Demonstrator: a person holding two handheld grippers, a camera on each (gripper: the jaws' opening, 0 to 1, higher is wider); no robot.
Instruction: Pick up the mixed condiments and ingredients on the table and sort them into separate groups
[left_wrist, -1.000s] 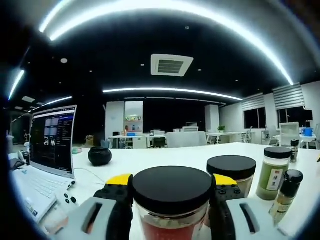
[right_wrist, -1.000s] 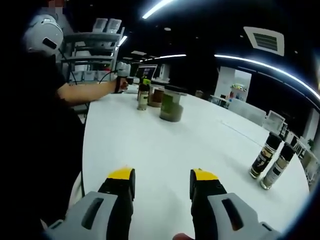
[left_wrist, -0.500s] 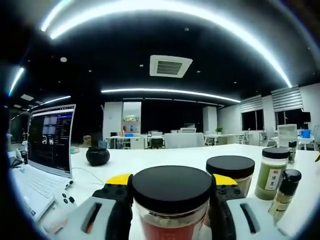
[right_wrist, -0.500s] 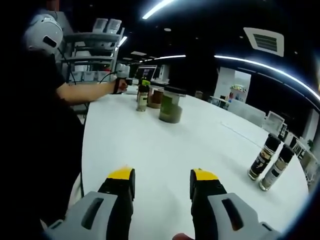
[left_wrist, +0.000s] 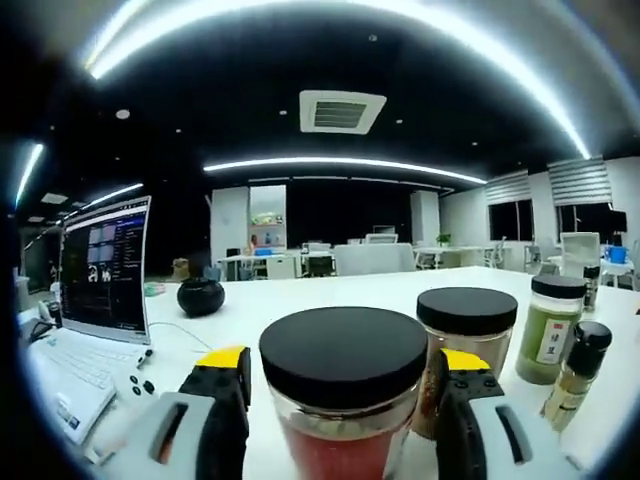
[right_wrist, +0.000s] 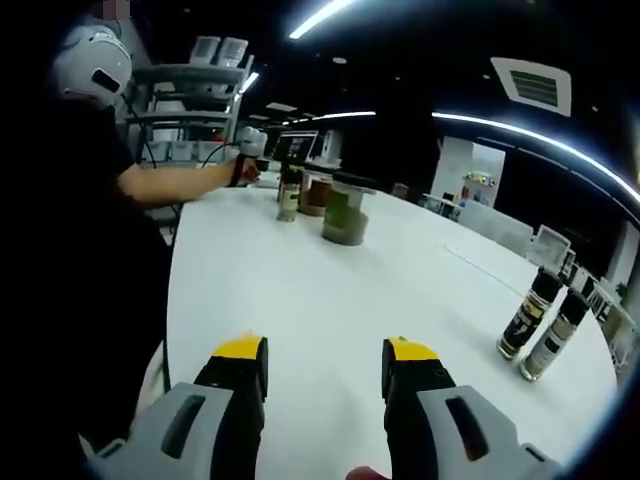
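Jar with red filling now stands on the table between left gripper jaws – they've spread off it, released beside the other jars. Right gripper open, idle.

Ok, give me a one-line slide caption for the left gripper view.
Left tool open around a black-lidded jar of red powder on the white table, more spice jars behind it.
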